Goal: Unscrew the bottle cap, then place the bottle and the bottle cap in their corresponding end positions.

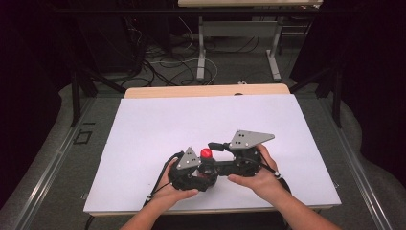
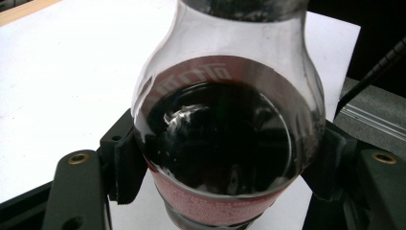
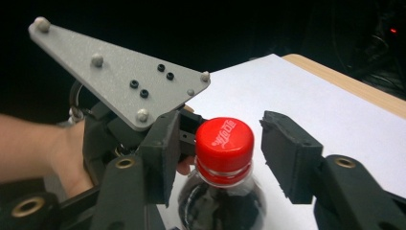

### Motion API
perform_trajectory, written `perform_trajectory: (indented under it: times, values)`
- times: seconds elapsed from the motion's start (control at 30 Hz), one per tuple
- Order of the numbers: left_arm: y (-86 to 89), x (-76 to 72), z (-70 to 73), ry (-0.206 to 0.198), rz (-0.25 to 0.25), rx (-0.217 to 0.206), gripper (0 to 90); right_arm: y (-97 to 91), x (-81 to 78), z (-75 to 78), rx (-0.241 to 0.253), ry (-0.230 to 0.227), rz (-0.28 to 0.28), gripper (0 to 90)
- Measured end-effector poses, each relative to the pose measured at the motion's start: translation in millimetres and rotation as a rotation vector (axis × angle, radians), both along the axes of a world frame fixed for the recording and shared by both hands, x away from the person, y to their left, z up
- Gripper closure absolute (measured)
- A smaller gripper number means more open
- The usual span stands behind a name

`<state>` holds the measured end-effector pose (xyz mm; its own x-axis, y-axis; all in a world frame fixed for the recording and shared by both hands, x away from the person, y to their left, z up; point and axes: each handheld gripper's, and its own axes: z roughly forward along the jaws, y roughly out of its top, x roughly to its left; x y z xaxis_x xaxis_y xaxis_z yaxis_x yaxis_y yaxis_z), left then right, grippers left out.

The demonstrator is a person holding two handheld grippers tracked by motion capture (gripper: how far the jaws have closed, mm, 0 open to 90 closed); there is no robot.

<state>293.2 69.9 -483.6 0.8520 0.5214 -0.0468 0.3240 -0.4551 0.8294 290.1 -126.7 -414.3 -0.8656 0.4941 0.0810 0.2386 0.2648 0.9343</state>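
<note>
The cola bottle (image 2: 225, 143) is standing near the bench's (image 1: 143, 124) six o'clock edge, you're clamping its body in your left gripper (image 1: 203, 175) jaws, while your right gripper (image 3: 225, 153) jaws are flanking its red cap (image 3: 224, 139), narrowly parted, not pressing.

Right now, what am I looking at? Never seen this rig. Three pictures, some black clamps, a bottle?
No robot arm: a person holds a two-jaw hand gripper in each hand at a table covered in white. The high view looks down from above the person. The other two views come from cameras riding on each gripper, looking along its jaws. The left gripper is shut on the body of a dark cola bottle. The right gripper has its jaws on either side of the red cap; there is a gap on at least one side, so it is not gripped.
</note>
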Motion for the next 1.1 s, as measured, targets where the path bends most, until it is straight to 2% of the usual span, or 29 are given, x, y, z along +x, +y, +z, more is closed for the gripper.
perform_trajectory:
  times: [0.1,0.17,0.23,0.33,0.43,0.5,0.57,0.6,0.67,0.73,0.77,0.8,0.83,0.87,1.1]
  values:
    - [-0.5,-0.4,0.1,0.002,-0.001,0.004,29.8,4.6,-3.7,-2.2,-0.041,-0.051,-0.041,53.3]
    - [-1.4,-0.8,-0.4,-0.003,-0.004,0.007,29.8,7.7,-4.6,-3.9,-0.045,-0.056,-0.044,56.7]
    - [-1.2,-0.9,-0.1,0.01,-0.007,0.016,29.8,9.9,-6.9,-4.9,-0.066,-0.068,-0.07,60.3]
    - [-0.8,-0.8,-0.6,0.005,-0.011,0.028,29.8,10.8,-7.2,-5.7,-0.078,-0.075,-0.07,60.9]
    - [-2.1,-1.0,-1.7,-0.001,-0.017,0.021,29.8,7.9,-3.6,-4.7,-0.087,-0.064,-0.028,61.1]
    - [-2.5,-1.9,-0.7,0.011,-0.028,0.021,29.8,4.3,0.3,-2.7,-0.098,-0.055,0.014,61.2]
    - [-2.7,-2.1,-0.4,0.001,-0.038,0.018,29.8,0.4,5.8,-0.8,-0.103,-0.054,0.08,61.2]
    - [-2.6,-2.5,-0.2,0.005,-0.043,0.018,29.8,-1.6,8.5,0.1,-0.096,-0.035,0.1,61.2]
    - [-2.8,-3.5,0.5,0.017,-0.058,0.013,29.8,-5.4,15.5,1.9,-0.106,-0.042,0.188,61.2]
    - [-3.5,-3.9,0.6,0.003,-0.069,0.015,29.9,-7.8,22.1,3.3,-0.097,-0.023,0.238,61.2]
    - [-4.0,-4.0,0.4,0.015,-0.069,0.006,29.9,-8.9,24.5,4.1,-0.107,-0.032,0.281,61.2]
    - [-3.4,-3.6,0.9,0.023,-0.077,0.004,29.9,-10.3,27.9,5.3,-0.108,-0.007,0.292,61.2]
    - [-4.4,-4.4,0.4,0.014,-0.076,0.0,29.9,-11.1,30.5,6.3,-0.11,0.001,0.314,61.3]
    - [-4.2,-4.4,1.0,0.018,-0.085,0.006,29.9,-11.3,32.4,7.1,-0.119,-0.015,0.348,61.3]
    - [-5.4,-7.0,1.5,0.014,-0.117,0.003,29.9,-14.7,46.7,9.6,-0.132,-0.015,0.519,61.3]
